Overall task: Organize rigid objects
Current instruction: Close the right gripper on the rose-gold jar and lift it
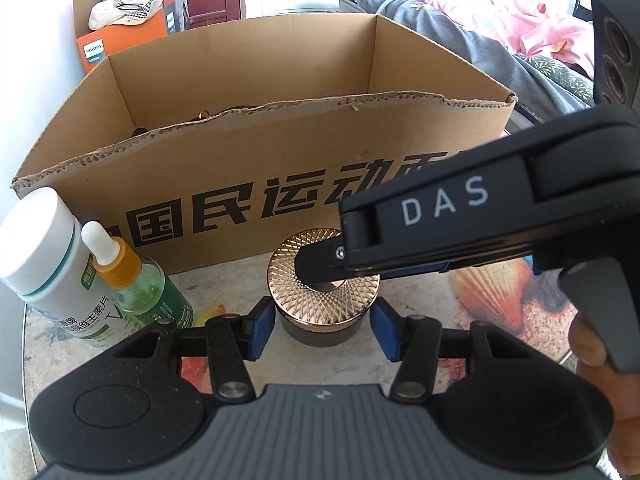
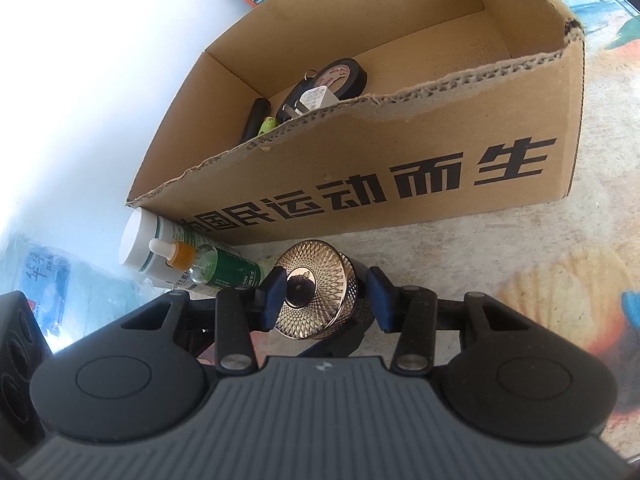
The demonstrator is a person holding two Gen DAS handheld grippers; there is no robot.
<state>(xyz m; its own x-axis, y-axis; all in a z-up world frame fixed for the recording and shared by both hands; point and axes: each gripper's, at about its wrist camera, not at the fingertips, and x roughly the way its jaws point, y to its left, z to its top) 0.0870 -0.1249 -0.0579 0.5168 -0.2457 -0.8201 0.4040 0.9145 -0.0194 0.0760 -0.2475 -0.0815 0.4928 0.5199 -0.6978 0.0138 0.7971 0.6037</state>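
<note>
One squat dark jar (image 1: 323, 312) with a patterned copper lid (image 2: 316, 292) is standing on the worktop (image 2: 480, 264) at lower centre of both views, just in front of one open cardboard box (image 1: 248, 184). Two bottles are waiting at lower left: a white-capped bottle (image 1: 44, 248) and a small green dropper bottle (image 1: 140, 284), touching each other. Inside the box I am counting one roll of black tape (image 2: 340, 74), one white plug (image 2: 308, 102), and a dark stick beside something green that I cannot make out. The left gripper (image 1: 323, 330) is sitting partly open, its blue pads (image 1: 262, 328) flanking the jar's dark base; whether they are pressing I cannot tell. The right gripper (image 2: 326, 300) is reaching in from the right, also partly open, closing on the lid's rim. The box's torn front edge is rising just behind the jar, with bare worktop lying open to the right.
</note>
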